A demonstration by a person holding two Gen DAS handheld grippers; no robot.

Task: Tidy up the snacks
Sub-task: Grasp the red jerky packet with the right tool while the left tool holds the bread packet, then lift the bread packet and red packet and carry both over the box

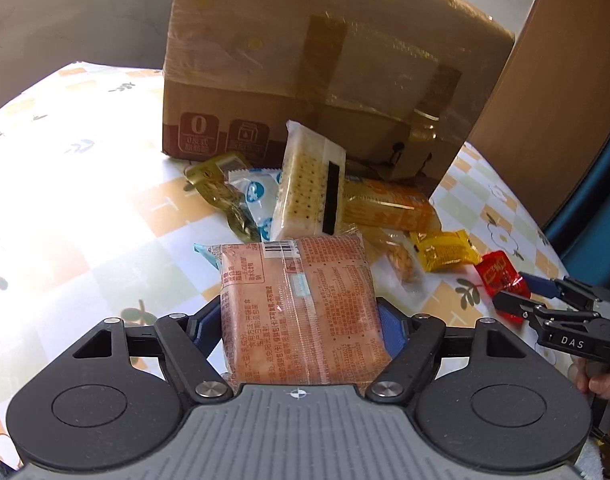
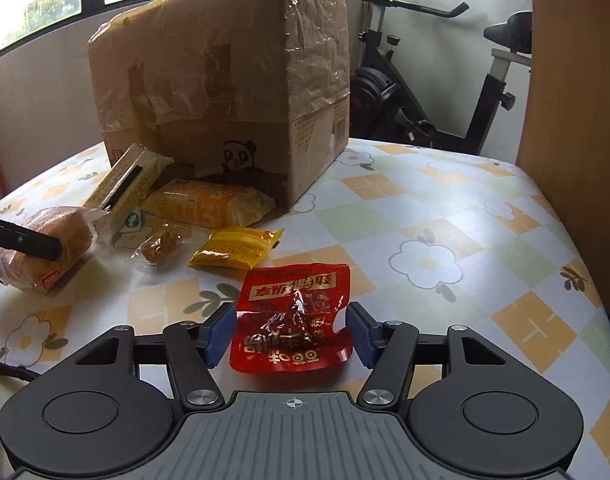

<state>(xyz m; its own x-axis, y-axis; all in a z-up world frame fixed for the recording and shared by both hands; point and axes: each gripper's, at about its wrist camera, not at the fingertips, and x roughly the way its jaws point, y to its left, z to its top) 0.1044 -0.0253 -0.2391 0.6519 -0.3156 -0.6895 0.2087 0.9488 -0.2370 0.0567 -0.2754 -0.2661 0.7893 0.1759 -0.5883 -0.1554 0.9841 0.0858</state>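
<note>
Two handheld grippers work a snack-strewn table: the left gripper [image 1: 301,320] clamps a bread packet [image 1: 301,304], the right gripper [image 2: 291,334] stands apart around a red pouch [image 2: 293,316].

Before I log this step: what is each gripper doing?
Left gripper: shut on the pink bread packet.
Right gripper: open, straddling the red snack pouch, pads not touching.

Pinkish-orange bread pkt [image 1: 301,312] is sitting btwn blue pads, lifted at near end. Red foil pouch [image 2: 295,316] is lying flat, crinkled, on floral cloth. Yellow pkt [image 2: 237,250], orange pkt [image 2: 209,204], cracker sleeve [image 1: 309,188] are piling beside cardboard box [image 2: 225,88].
</note>
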